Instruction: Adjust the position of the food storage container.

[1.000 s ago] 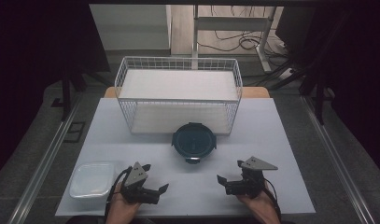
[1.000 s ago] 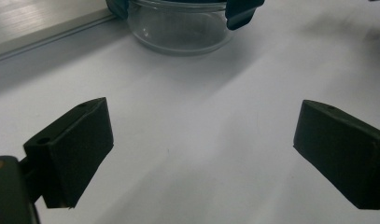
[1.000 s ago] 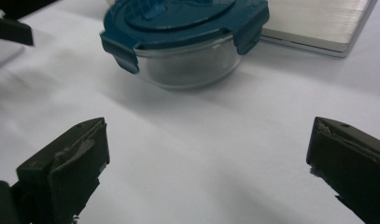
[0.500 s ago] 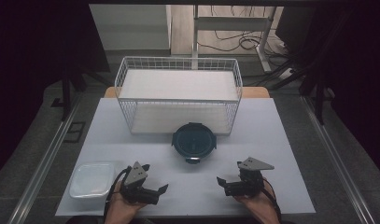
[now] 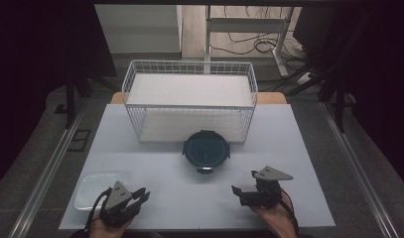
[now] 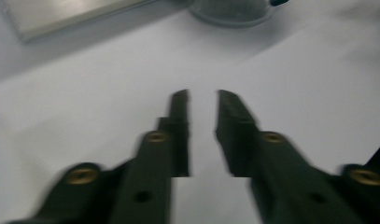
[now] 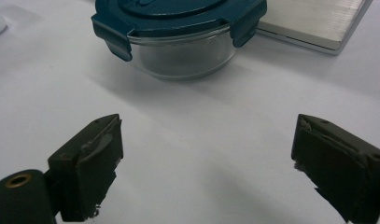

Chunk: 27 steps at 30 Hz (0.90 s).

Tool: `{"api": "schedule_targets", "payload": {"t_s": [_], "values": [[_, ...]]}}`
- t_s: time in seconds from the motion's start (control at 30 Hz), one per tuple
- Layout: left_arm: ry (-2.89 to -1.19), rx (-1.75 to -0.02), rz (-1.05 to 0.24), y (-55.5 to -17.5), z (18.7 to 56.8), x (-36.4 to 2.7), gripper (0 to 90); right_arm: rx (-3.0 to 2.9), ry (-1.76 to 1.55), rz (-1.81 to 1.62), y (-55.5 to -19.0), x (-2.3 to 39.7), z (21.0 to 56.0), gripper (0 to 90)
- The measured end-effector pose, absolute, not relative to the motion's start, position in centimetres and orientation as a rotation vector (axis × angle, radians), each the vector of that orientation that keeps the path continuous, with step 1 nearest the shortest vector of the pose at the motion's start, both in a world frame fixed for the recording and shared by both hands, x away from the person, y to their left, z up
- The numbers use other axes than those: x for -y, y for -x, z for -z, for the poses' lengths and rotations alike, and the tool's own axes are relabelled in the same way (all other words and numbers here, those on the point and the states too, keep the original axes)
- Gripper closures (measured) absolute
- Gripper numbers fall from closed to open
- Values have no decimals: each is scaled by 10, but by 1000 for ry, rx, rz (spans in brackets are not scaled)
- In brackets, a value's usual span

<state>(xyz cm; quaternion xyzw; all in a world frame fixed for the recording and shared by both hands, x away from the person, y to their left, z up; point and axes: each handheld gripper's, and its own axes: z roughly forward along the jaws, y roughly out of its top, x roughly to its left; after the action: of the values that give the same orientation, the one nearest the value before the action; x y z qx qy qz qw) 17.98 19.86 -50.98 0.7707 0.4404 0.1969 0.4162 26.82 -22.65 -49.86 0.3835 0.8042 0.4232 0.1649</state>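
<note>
The right tool (image 5: 249,191) rests low over the counter (image 5: 155,163) with its jaws spread wide and nothing between them; they have just been closing a little. Straight ahead of it, near but apart, stands a round glass container (image 7: 183,51) with a dark teal snap-lock lid (image 5: 206,148), upright on the counter. Beyond the container, close behind it, is a white wire basket (image 5: 189,106).

The left tool (image 5: 127,201) has just been closing: in the left gripper view its jaws stand almost together with a narrow gap, gripping nothing, bare counter beneath them. Just beside it, on its outer side, lies a shallow clear plastic lid or tray (image 5: 95,191); which of the two I cannot tell. The container sits well ahead of this tool and across toward the other hand.

The container is probably heavy for its size, rigid, and breakable, and its glass wall looks smooth and slippery. The lid's four latch tabs and overhanging rim look like the surer hold: jaws set across the lid's edge, or under the rim on opposite sides, should slip less than on the curved glass.
</note>
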Motion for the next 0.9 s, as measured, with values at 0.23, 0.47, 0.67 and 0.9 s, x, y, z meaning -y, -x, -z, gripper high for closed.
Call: {"api": "schedule_targets", "payload": {"t_s": [0.23,0.47,0.67,0.9], "values": [[-1952,-1241,-531,-179,513,-224,898,-2297,-1081,-1174,-268,226,498,173],[-1944,-1319,-586,-194,514,-246,897,-2305,-1074,-1162,-269,226,499,204],[-1899,-1313,-567,-195,509,-243,867,-2296,-1054,-1105,-273,227,500,213],[-1928,-1174,-525,-212,499,-207,894,-2249,-1077,-1137,-280,232,494,238]]}}
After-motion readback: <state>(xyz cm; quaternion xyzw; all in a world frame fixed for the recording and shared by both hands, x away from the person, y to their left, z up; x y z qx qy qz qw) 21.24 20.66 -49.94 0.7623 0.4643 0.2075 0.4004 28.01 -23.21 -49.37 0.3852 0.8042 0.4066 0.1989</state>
